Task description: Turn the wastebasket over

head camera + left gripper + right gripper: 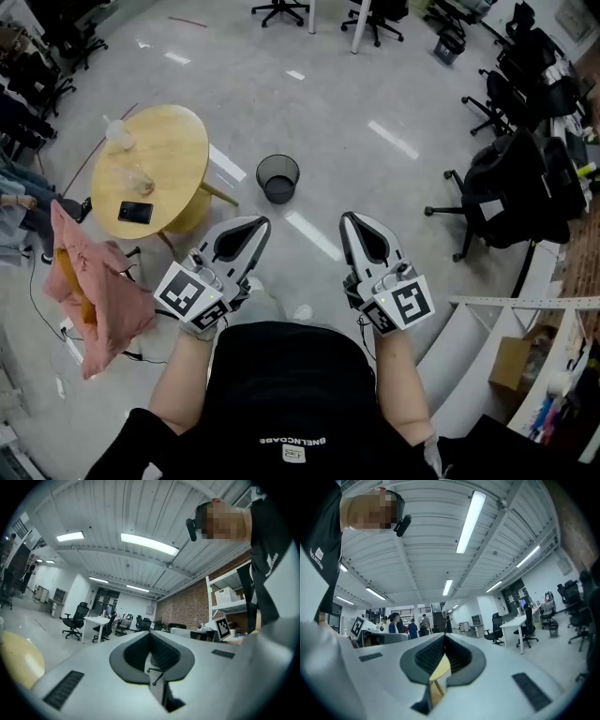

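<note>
Wastebasket (278, 178) of black mesh stands upright, mouth up, on the grey floor (328, 103) near the round wooden table (173, 141). Left gripper (255, 228) and right gripper (353, 223), both clenched empty, hover apart from it.

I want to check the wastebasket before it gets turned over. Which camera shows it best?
The head view. The wastebasket stands upright on the floor beside the round table, open top in full sight. The left gripper view and the right gripper view look out across the room and show none of it.
</note>
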